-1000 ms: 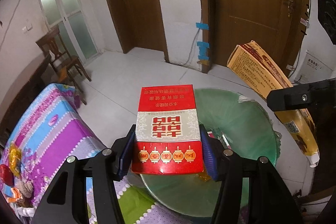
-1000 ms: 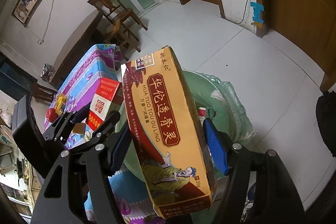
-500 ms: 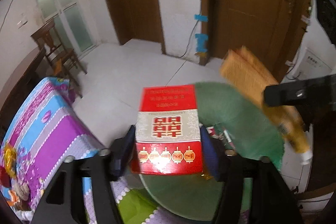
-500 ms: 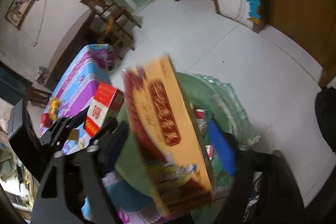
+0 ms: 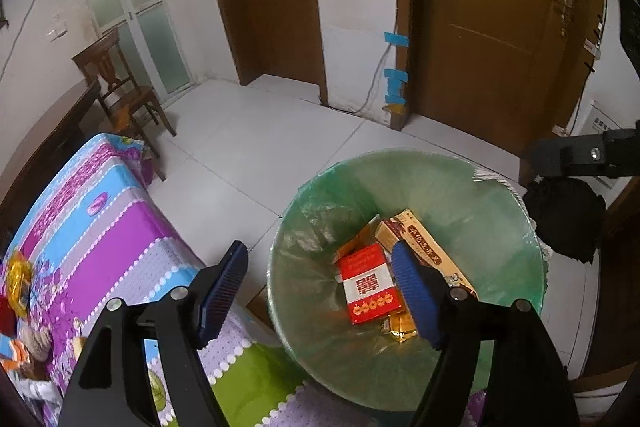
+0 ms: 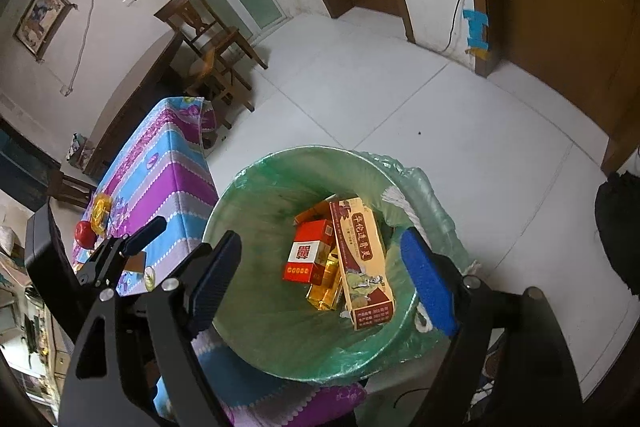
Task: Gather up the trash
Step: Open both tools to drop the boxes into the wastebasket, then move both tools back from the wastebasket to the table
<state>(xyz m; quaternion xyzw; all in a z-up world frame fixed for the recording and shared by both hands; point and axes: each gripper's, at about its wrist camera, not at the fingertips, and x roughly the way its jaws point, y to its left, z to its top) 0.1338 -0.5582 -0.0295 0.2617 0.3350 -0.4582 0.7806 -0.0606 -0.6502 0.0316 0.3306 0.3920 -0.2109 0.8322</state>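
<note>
Both grippers hang above a green-lined trash bin (image 5: 500, 187) that stands on the white tiled floor just beside a table covered in a purple, blue and green cloth (image 5: 100, 227). The left gripper (image 5: 320, 291) has its 2 blue-padded fingers (image 5: 222, 287) spread wide, and its jaws are opening a little further; nothing is between them, only the bin below. The right gripper (image 6: 324, 279) is likewise spread wide and empty, its blue pads (image 6: 426, 279) standing apart on either side of the bin's mouth.

The trash lies at the bottom of the bin. A red box with a white band and gold lanterns (image 5: 370, 283) lies flat, face up. Touching it on one side is a long orange-yellow box with printed characters (image 6: 362, 259), tilted and leaning lengthwise against the liner. A shiny gold wrapper (image 6: 326, 285) sits between and partly under the 2 boxes, and another orange carton edge (image 6: 314, 211) pokes out behind them.

On the cloth, well apart from the bin, sit a red round fruit (image 6: 84, 233) and a yellow packet (image 6: 100, 211). A wooden chair (image 5: 120, 95) stands near the frosted glass door (image 5: 132, 7), and brown wooden doors (image 5: 500, 27) line the far wall
</note>
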